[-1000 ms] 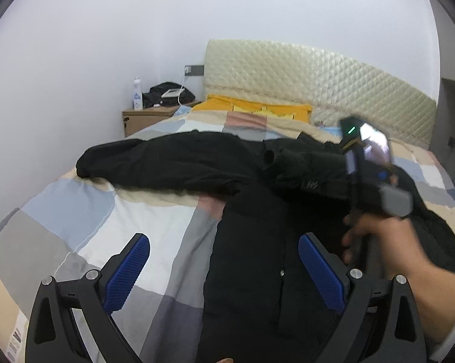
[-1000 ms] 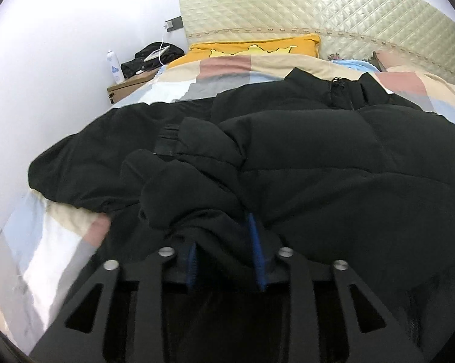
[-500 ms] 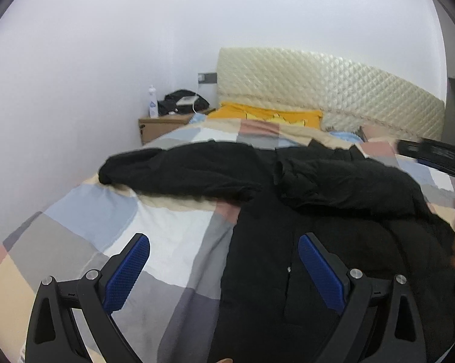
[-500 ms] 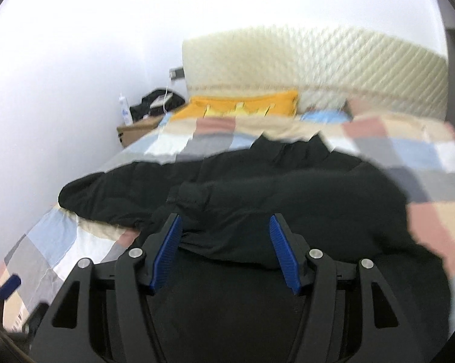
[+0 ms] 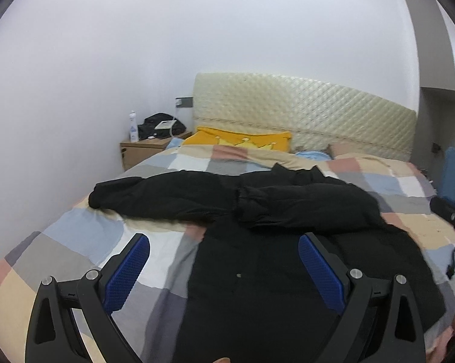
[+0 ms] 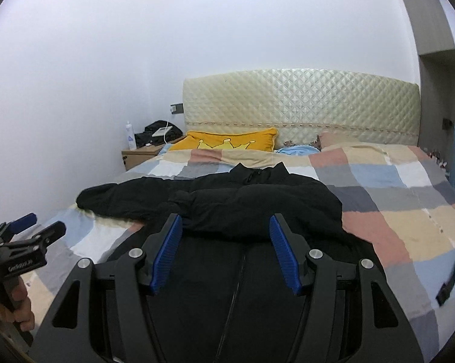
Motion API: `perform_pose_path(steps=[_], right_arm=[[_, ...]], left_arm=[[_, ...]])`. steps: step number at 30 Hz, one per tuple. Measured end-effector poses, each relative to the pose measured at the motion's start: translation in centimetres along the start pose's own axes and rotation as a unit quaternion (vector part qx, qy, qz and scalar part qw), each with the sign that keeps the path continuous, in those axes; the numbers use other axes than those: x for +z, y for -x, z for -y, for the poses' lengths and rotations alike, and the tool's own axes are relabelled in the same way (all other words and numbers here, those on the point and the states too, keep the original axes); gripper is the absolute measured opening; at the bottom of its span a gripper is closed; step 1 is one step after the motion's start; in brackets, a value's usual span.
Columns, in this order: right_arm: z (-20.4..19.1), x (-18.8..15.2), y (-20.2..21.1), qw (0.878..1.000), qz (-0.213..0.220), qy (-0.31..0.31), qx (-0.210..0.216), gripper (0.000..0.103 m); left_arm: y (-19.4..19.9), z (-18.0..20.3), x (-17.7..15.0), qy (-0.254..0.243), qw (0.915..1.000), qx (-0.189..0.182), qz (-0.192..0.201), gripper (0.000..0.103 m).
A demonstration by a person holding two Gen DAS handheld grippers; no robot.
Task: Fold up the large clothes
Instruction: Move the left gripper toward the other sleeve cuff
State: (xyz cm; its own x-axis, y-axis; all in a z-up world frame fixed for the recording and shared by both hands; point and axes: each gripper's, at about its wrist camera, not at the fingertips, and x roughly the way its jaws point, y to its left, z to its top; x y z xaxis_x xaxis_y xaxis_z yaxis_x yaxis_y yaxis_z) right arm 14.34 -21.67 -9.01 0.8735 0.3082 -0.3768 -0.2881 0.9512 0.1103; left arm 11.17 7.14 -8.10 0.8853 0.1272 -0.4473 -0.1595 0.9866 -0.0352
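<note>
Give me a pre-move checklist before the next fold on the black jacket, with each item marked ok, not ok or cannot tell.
1. left gripper empty, blue pads apart: ok.
2. right gripper empty, pads clear of cloth: ok.
3. One sleeve of the black jacket folded across the chest: ok.
4. Other sleeve folded in: not ok, it lies stretched out toward the wall side.
5. Jacket wholly on the checked bedspread: cannot tell, the hem is hidden behind the grippers.
6. Yellow pillow clear of the jacket: ok.
</note>
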Motion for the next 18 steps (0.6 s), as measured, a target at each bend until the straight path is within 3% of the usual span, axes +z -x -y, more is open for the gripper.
perform_pose_path(steps=[11,18], right_arm=[[1.2,-2.9,6.9,0.999,0.022,-0.025,0.004,0.061],[1.9,-4.6,9.2,0.999,0.030,-0.027,-0.003,0.062]], left_arm=[[4.8,3.2,-0.2,-0.014,0.9994,-0.028,-0.015,0.100],[6.3,4.9,-1.2,-0.024,0.9987,-0.034,-0.029,0.100]])
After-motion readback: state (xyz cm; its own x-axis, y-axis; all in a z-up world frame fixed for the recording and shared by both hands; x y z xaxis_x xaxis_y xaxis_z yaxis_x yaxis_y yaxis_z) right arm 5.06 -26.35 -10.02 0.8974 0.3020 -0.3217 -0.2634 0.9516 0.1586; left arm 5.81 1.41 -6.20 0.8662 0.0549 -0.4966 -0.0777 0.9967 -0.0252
